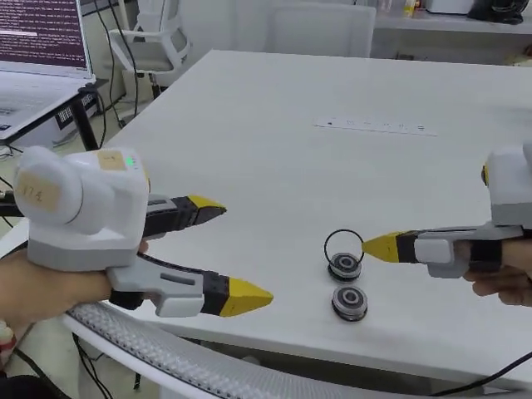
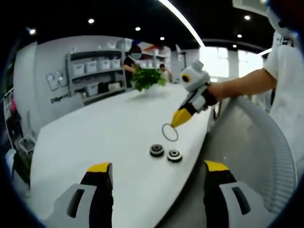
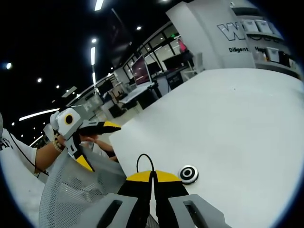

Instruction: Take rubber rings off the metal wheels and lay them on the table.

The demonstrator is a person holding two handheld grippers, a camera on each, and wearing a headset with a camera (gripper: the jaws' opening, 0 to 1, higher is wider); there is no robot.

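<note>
My right gripper is shut on a thin black rubber ring, which hangs upright just above the table. Right below the ring sits a metal wheel, and a second wheel lies closer to me. In the left gripper view the ring hangs off the right gripper, above both wheels. In its own view the right gripper pinches the ring, with one wheel beside it. My left gripper is held open at the table's near left edge with nothing in it.
The white table stretches away bare apart from a flat white strip. A mesh chair back curves along the near edge. A laptop screen and an office chair stand beyond the far left corner.
</note>
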